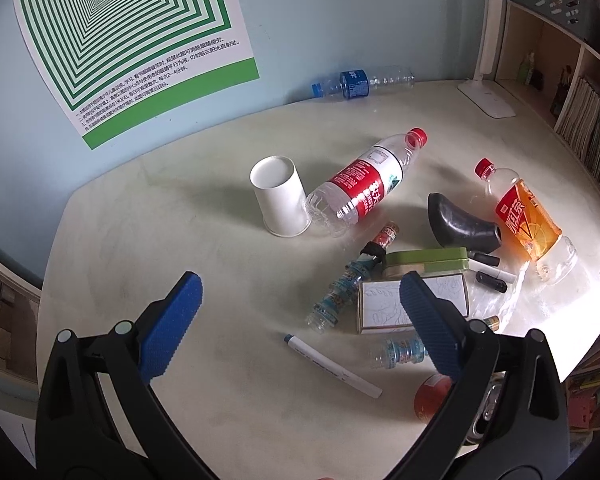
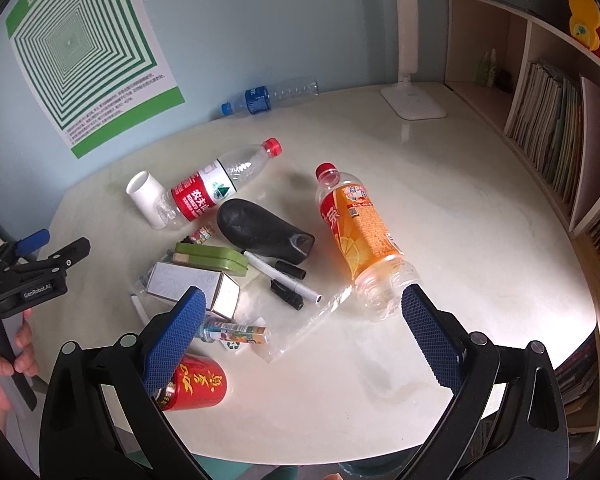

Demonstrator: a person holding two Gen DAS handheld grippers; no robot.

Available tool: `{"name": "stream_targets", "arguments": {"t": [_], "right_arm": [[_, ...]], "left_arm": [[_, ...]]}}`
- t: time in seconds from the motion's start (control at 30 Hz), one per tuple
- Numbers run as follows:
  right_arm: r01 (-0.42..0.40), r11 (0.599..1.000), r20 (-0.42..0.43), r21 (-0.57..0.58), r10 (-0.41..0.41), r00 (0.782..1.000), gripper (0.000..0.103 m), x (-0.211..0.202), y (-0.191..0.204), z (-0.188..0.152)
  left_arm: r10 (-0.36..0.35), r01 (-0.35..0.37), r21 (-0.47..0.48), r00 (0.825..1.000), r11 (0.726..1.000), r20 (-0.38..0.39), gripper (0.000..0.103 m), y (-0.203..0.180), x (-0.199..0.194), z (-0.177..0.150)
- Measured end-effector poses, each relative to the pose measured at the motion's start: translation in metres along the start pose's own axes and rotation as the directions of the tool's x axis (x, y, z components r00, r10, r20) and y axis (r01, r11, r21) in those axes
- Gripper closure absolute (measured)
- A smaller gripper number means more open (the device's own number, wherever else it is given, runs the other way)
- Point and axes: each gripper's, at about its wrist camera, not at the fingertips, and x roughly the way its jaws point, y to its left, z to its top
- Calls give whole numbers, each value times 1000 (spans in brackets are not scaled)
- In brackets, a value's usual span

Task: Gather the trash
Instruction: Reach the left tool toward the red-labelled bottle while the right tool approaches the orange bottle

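Both tongs hang released above the pale worktop [image 2: 460,200], blue pads wide apart and gripping nothing: the left tongs [image 1: 300,304] over bare surface near a white marker [image 1: 332,364], the right tongs [image 2: 302,312] over a crumpled clear wrapper [image 2: 312,320]. At one o'clock from the right tongs lies an orange drink bottle [image 2: 360,232], red cap on, showing only clear plastic at its base. At eleven o'clock sits a heap: a cardboard box [image 2: 196,284], a green tin [image 2: 212,258], a black curved object [image 2: 264,232], pens, and beyond them a red-labelled water bottle [image 2: 216,188], seemingly empty, its base touching an upturned white paper cup [image 2: 148,196]. A blue-labelled bottle [image 2: 268,98] lies on its side at twelve o'clock, by the wall. Only the right wrist view shows the red can [image 2: 196,386] plainly, lying at seven o'clock, along with a hand [image 2: 0,364] holding the other tool; the left wrist view alone shows two small patterned bottles [image 1: 348,284] beside the box.
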Motion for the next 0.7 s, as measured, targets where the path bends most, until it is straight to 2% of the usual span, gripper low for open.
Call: {"name": "stream_targets", "arguments": {"t": [0.17,0.33,0.43,0.7], "right_arm": [[32,999,-28,18,-31,999,6,20,-3,12],[79,997,-69,13,-78,995,6,42,-8,28],[103,995,-97,2,-102,990,6,59,-14,35],[129,991,-169,-18,-130,977,7,104,-34,51]], "left_arm": [[-48,49,68,999,997,-16,6,-6,27,24],[-99,101,165,995,981,-23,6,-23,52,49],[-133,139,226,990,964,-42,6,-36,71,62],[-157,177,372,984,911,-84,6,-64,118,88]]}}
